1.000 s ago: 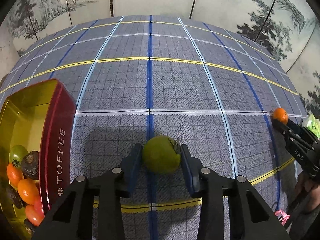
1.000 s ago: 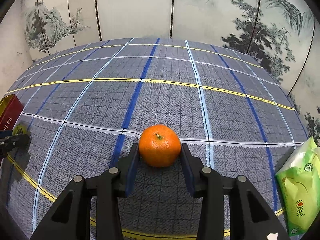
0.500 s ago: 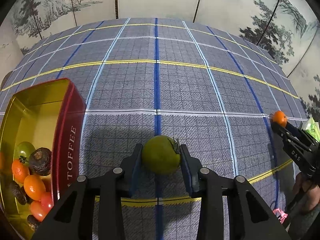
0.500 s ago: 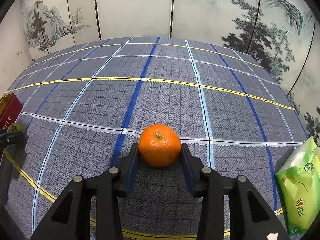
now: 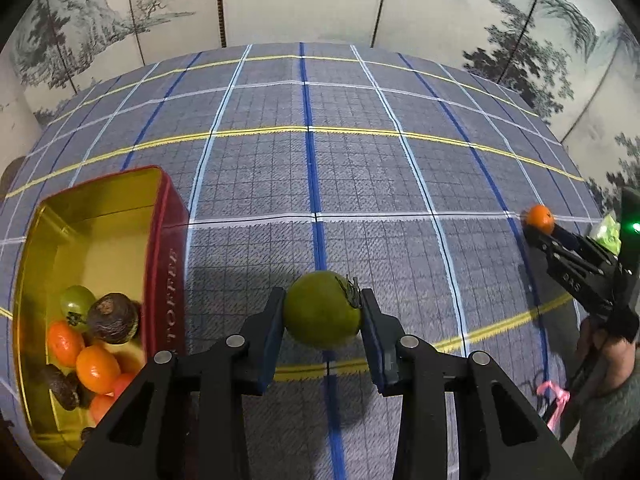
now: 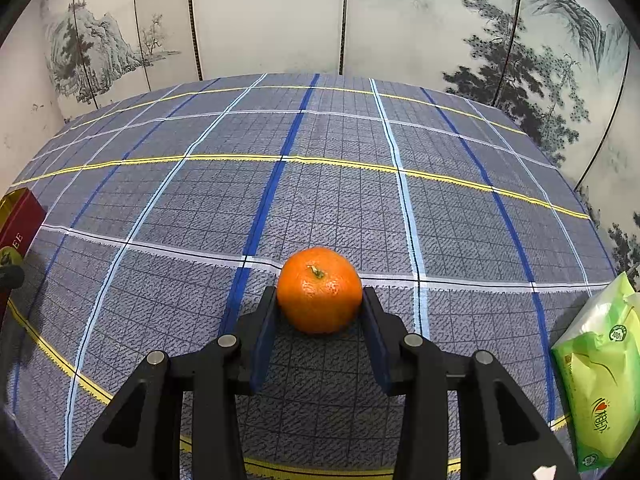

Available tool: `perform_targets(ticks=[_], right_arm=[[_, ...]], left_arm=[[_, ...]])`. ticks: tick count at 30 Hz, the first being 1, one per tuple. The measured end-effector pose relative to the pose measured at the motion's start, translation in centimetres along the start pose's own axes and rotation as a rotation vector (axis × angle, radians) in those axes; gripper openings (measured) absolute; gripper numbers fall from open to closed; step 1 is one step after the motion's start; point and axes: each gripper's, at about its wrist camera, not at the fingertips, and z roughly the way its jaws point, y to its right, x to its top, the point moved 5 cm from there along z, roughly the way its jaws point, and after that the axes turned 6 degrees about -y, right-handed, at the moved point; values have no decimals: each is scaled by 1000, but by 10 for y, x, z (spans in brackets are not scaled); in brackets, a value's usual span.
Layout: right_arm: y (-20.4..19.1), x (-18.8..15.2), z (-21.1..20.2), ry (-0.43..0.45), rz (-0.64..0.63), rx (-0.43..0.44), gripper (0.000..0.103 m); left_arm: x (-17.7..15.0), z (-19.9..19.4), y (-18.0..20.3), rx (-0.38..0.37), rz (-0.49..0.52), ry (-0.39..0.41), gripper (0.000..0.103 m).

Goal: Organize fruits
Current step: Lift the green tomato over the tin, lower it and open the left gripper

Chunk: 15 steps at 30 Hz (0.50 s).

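Observation:
My left gripper [image 5: 322,312] is shut on a green tomato [image 5: 322,309] with a dark stalk, held above the checked cloth. To its left stands a red and gold toffee tin [image 5: 170,240] with several small fruits [image 5: 96,344] in its near end. My right gripper [image 6: 319,300] is shut on an orange tangerine [image 6: 319,289], low over the cloth. In the left wrist view the right gripper [image 5: 540,224] and its tangerine [image 5: 540,217] show at the far right, with a person's hand [image 5: 608,344] on the handle.
A blue-grey checked tablecloth [image 6: 320,184] covers the table. A green tissue pack [image 6: 600,380] lies at the right edge in the right wrist view. A painted folding screen [image 6: 280,20] stands behind the table. A pink ribbon [image 5: 554,400] hangs by the person's hand.
The left gripper has risen with the green tomato, and more of the toffee tin shows now. The right gripper and its tangerine have kept still.

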Motion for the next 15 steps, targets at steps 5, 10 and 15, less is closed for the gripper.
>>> perform_targets(ticks=[5, 10, 15], right_arm=[[0, 0, 0, 0, 0, 0, 38], [0, 0, 0, 0, 0, 0, 38], [0, 0, 0, 0, 0, 0, 38]], left_arm=[[-7, -15, -7, -10, 17, 4, 37], [-11, -26, -15, 6, 31, 12, 37], [-12, -43, -25, 17, 35, 38, 37]])
